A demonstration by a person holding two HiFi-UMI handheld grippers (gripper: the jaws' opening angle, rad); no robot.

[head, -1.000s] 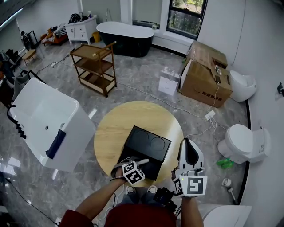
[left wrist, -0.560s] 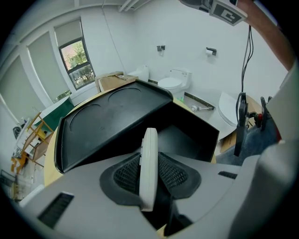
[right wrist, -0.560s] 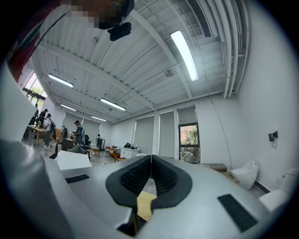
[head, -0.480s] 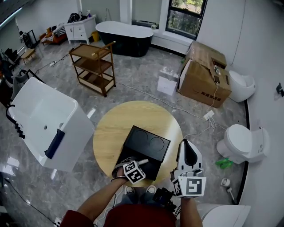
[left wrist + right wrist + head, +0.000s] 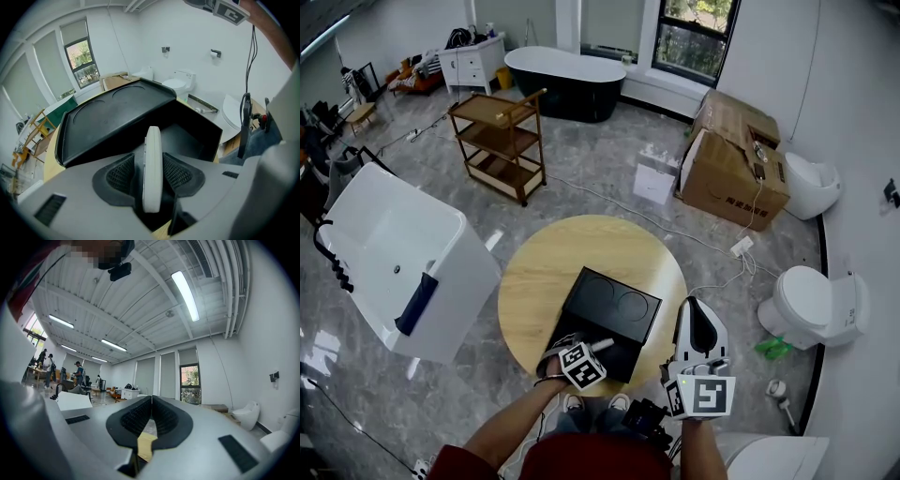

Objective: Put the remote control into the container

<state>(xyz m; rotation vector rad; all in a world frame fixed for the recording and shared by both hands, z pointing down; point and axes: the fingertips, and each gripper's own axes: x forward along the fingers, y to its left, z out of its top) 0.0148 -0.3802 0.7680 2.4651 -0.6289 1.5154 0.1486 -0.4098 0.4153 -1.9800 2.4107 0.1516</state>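
Note:
A slim white remote control (image 5: 152, 168) stands on edge between the jaws of my left gripper (image 5: 151, 174). The jaws have just been opening. A dark gap shows at the left pad, and the remote only leans near the right pad (image 5: 177, 173). Just beyond it is the open well of the black container (image 5: 187, 140), with its lid (image 5: 112, 117) laid back. In the head view the left gripper (image 5: 596, 350) points steeply down over the container's (image 5: 609, 314) near end. My right gripper (image 5: 697, 306) hovers level off the table's right edge, its jaws shut and empty (image 5: 151, 401).
The container sits on a round wooden table (image 5: 539, 267). On the floor around it are a white bathtub (image 5: 389, 258) at left, a toilet (image 5: 816, 302) at right, a cardboard box (image 5: 733, 169), a wooden cart (image 5: 502, 141) and a cable (image 5: 727, 272).

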